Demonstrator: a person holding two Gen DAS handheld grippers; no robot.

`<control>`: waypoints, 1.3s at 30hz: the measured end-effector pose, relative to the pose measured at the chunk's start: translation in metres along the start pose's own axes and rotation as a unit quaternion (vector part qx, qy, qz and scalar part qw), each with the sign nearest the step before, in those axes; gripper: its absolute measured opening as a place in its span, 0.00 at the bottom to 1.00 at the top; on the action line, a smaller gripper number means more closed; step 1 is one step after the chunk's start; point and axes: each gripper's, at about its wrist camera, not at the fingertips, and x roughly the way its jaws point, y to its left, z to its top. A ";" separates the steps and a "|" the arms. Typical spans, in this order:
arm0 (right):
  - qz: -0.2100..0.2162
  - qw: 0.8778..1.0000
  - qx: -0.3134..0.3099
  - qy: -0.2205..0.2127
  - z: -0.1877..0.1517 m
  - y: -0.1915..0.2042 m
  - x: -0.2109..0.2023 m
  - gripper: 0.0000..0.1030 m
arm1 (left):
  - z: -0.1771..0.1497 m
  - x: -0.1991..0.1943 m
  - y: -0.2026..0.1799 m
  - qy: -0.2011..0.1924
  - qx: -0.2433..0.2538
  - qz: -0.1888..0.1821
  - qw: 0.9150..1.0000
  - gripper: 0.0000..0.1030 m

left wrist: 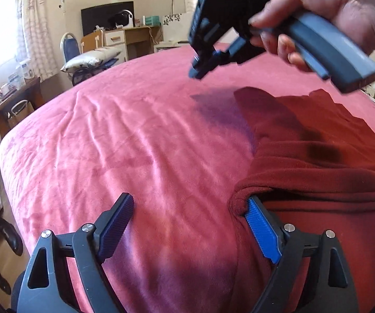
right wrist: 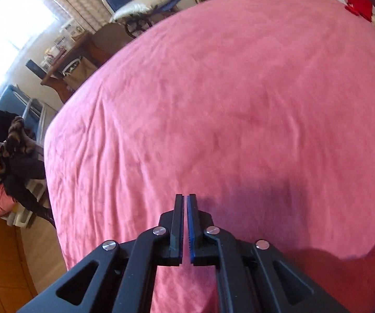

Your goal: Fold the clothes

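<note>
**Left fingers at the garment's fold, right fingers over bare blanket**

Start with your left gripper (left wrist: 190, 224): its fingers are spread wide and hold nothing. The blue-padded finger (left wrist: 262, 230) is tucked against the rolled edge of the dark red garment (left wrist: 318, 156), where the cloth bunches into a thick fold; whether it sits under the fold or only beside it is hard to tell. The other finger lies well apart from it, over the pink blanket (left wrist: 135, 143).

From those fingers the garment spreads ahead and out past the padded finger, its long axis seeming to run forward, away from you, to a jagged far hem. Everything on the other finger's side is bare blanket.

Your right gripper (right wrist: 186, 221) has its fingers drawn nearly together, a thin slit between them, gripping nothing. It hovers above the blanket; only a strip of red cloth shows behind and beside its body, so the garment lies off to the side of its fingertips, not ahead.

The left gripper is therefore the nearer one. A closing pinch there would likely catch the fold; the right would have to swing toward the cloth first.
</note>
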 end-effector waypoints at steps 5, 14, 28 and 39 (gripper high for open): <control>-0.013 0.995 -0.050 0.086 -0.010 -0.001 -0.016 0.25 | 0.004 -0.010 -0.004 -0.025 0.006 0.001 1.000 0.85; -0.142 0.951 -0.175 0.212 -0.050 0.009 0.016 0.20 | 0.011 -0.023 -0.019 -0.081 0.060 0.018 0.995 0.85; -0.019 0.999 0.010 0.027 0.010 -0.018 0.013 0.09 | 0.008 0.002 0.000 -0.023 0.023 0.101 0.994 0.85; -0.009 0.996 -0.059 0.060 -0.027 -0.016 -0.027 0.24 | 0.012 -0.022 -0.018 -0.085 0.067 0.055 0.993 0.85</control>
